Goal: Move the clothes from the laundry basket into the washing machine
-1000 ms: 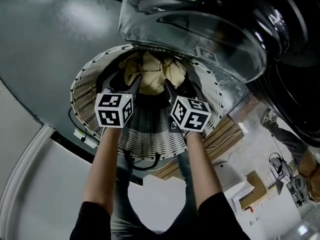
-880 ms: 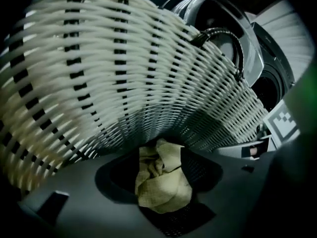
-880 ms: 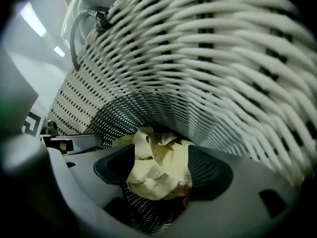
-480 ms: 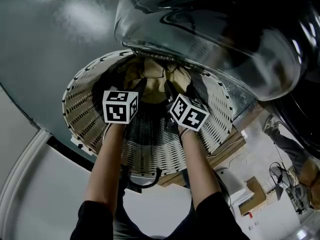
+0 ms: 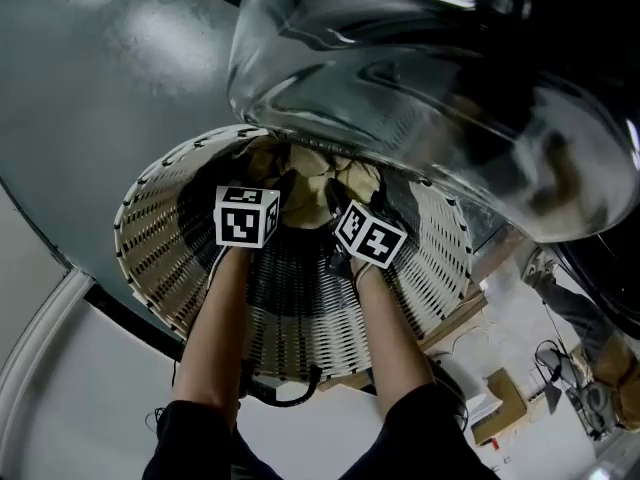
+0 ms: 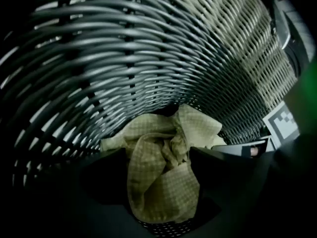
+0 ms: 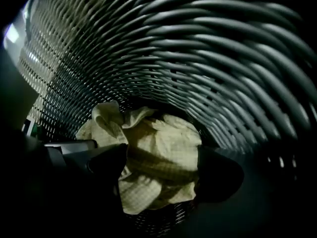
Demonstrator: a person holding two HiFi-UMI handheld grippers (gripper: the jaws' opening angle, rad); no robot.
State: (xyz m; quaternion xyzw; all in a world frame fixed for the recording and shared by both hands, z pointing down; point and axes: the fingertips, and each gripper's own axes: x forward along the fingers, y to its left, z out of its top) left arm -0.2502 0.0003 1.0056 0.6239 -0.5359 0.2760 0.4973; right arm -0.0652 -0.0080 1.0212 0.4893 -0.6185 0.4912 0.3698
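A pale wicker laundry basket (image 5: 160,258) stands below the washing machine's round glass door (image 5: 420,78). A crumpled yellow checked cloth (image 5: 312,183) lies at the basket's bottom. Both grippers reach steeply down inside the basket. My left gripper (image 5: 282,186) is open, and its jaws have just been opening. They stand wide on either side of the cloth (image 6: 158,157) without pressing it. My right gripper (image 5: 335,196) is open as well, its jaws also just opening. The cloth (image 7: 161,143) shows between them, untouched. The left gripper (image 6: 161,182) and the right gripper (image 7: 161,175) hang side by side.
The basket's woven walls (image 6: 148,58) close in around both grippers. A black cable (image 5: 290,396) loops under the basket's near side. Cardboard boxes (image 5: 505,400) and another person's legs (image 5: 560,290) are on the floor at the right.
Both grippers have sunk deeper into the basket, toward the yellow cloth. Their jaws have spread wider.
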